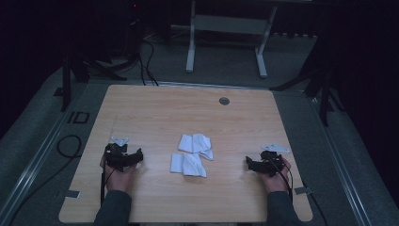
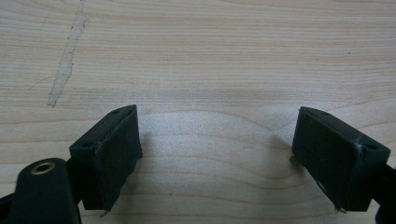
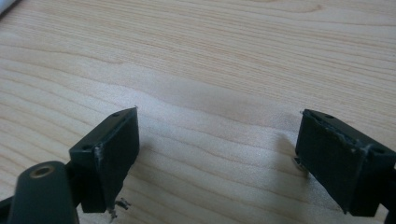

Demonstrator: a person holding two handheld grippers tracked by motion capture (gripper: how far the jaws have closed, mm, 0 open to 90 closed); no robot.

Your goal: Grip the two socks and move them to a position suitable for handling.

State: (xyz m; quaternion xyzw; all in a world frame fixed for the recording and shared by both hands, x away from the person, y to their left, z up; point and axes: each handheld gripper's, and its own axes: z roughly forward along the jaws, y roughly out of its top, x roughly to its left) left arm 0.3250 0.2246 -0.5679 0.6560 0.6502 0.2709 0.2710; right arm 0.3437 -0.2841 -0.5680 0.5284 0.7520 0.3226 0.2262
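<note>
High view: a light wooden table (image 1: pixel 155 108) with rounded corners takes up the middle of the frame, on grey carpeted floor (image 1: pixel 226 61). A small round grey grommet (image 1: pixel 224 100) sits in the table surface, upper centre.

Two crumpled white cloths lie at the centre of the table. The upper white cloth (image 1: pixel 195 143) sits just above and slightly right of the lower white cloth (image 1: pixel 187 165); their edges appear to touch or overlap, exact contact not resolvable.

Left gripper (image 1: pixel 123 157): black, held in the person's left hand (image 1: pixel 117 176), lower left of the frame, resting low over the table. Well apart from the cloths, to their left. Left gripper view: its fingers (image 2: pixel 109 158) are spread wide, bare wood grain between them, nothing pinched. A pale scratch mark (image 2: pixel 65 65) runs through the wood at upper left of that view.

Right gripper (image 1: pixel 266 165): black, held in the person's right hand (image 1: pixel 276 178), lower right of the frame, also well apart from the cloths, to their right. Right gripper view: its fingers (image 3: pixel 112 156) are spread wide, bare table between them, nothing held.

The cloths lie between the two grippers, roughly midway. A white metal frame leg (image 1: pixel 190 47) stands on the floor beyond the table's far edge, top centre. Dark cables (image 1: pixel 148 61) trail on the floor at upper left.
</note>
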